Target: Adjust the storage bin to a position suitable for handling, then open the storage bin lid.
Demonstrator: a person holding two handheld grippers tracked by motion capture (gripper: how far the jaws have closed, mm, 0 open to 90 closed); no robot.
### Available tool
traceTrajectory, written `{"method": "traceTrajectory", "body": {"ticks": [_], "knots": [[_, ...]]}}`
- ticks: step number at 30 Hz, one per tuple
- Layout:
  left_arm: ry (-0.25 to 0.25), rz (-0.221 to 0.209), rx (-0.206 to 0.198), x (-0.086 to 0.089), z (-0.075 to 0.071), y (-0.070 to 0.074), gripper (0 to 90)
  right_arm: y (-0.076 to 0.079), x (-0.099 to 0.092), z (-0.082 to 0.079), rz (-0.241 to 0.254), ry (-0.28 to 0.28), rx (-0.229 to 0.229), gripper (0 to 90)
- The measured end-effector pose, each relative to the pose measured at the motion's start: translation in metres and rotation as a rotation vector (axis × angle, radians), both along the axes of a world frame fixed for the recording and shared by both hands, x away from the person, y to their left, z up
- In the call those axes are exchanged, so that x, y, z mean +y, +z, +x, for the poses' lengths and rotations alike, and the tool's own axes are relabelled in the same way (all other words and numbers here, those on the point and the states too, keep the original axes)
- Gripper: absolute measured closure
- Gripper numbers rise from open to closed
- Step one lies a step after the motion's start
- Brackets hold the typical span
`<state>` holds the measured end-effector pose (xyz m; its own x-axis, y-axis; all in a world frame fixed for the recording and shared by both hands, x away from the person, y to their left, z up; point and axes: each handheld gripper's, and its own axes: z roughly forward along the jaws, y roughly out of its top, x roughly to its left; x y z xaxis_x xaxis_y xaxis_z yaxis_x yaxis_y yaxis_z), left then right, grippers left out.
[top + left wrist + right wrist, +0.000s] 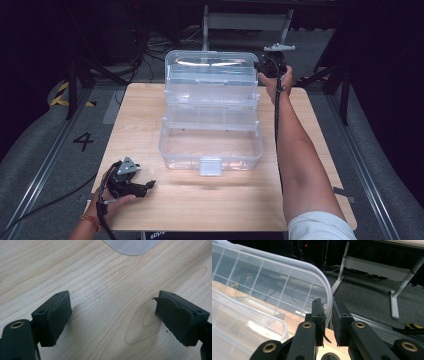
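Between the right gripper's (327,322) fingers sits the rim of the raised lid (287,282) of the clear tackle box (211,117); fingers nearly closed, pinching that thin plastic edge at the lid's far right corner. In the high view the right gripper (272,65) is at the box's back right, lid upright, trays fanned out below it, base tub nearest the person with its latch (210,166) facing front.

Left gripper (131,184) rests low on the counter (150,110), well apart from the box on its front-left side. Its fingers (58,315) stand wide open with nothing but bare wood between them; a corner of the box shows ahead of them.

Step looks like swinging the lid, probably to close it. Suggestions:
- Keep the pinch on the rim, not deeper; wall is thin and will flex.
- Follow the hinge arc, don't push straight down, or the trays may bind.
- One-corner grip will twist the lid; go slow.
- Box is light and may slide; bring the left fingers to the front wall of the base to brace it.
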<state>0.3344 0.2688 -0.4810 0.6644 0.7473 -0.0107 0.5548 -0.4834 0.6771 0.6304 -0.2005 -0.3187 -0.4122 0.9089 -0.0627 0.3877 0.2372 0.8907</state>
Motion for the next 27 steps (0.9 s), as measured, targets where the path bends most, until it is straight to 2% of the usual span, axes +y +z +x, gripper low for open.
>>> {"method": "traceTrajectory", "body": {"ticks": [8,17,19,22,23,26,27], "knots": [[0.0,0.0,0.0,0.0,0.0,0.0,14.1,-0.007,0.001,0.009,-0.009,-0.004,0.02,80.4],[0.001,-0.002,0.0,0.0,0.0,0.0,14.1,-0.017,-0.002,0.016,0.018,-0.002,0.041,79.1],[-0.003,0.002,-0.006,0.0,0.0,0.0,14.2,-0.018,-0.002,0.018,0.008,-0.002,0.05,78.7],[0.002,0.0,-0.005,0.0,0.0,0.0,14.3,-0.022,0.0,0.019,-0.037,-0.006,0.068,79.8],[0.002,-0.002,-0.003,0.0,0.0,0.0,14.3,-0.023,0.001,0.019,-0.044,-0.007,0.072,84.8],[-0.005,0.006,-0.01,0.001,0.0,0.0,14.3,-0.026,0.001,0.015,-0.025,0.031,0.056,87.6],[-0.005,0.004,-0.007,0.001,0.0,0.0,14.3,-0.026,0.002,0.015,-0.054,0.03,0.06,87.5]]}}
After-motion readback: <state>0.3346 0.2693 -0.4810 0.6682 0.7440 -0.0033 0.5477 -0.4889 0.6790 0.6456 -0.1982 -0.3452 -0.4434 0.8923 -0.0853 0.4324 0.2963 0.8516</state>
